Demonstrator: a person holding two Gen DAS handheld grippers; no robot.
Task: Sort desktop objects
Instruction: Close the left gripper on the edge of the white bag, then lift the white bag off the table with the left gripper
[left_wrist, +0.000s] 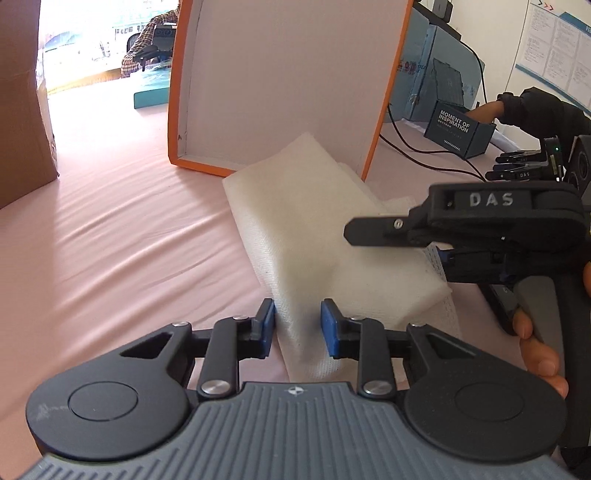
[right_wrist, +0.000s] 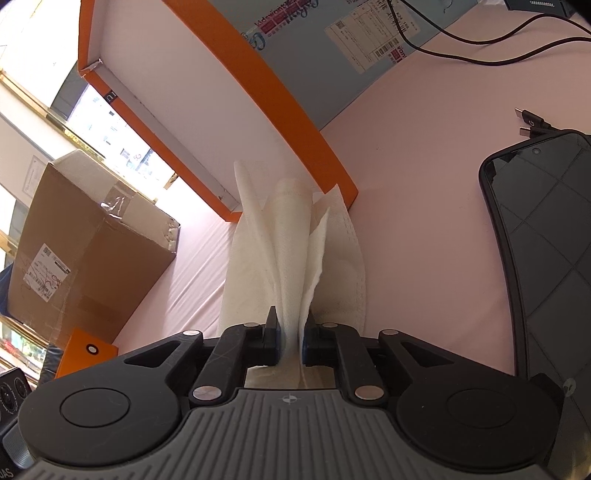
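cloth on table, open box behind, phone right

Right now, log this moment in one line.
left gripper: straddles white cloth, pads not pressing | right gripper: shut on cloth | orange box: behind cloth

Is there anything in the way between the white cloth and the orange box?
Nothing visible. The white cloth lies on the pink table cover, its far corner right at the open orange box. Both tongs, left and right, are at its near edges.

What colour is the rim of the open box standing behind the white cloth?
Orange, with a white inside; the box shows best in the left wrist view.
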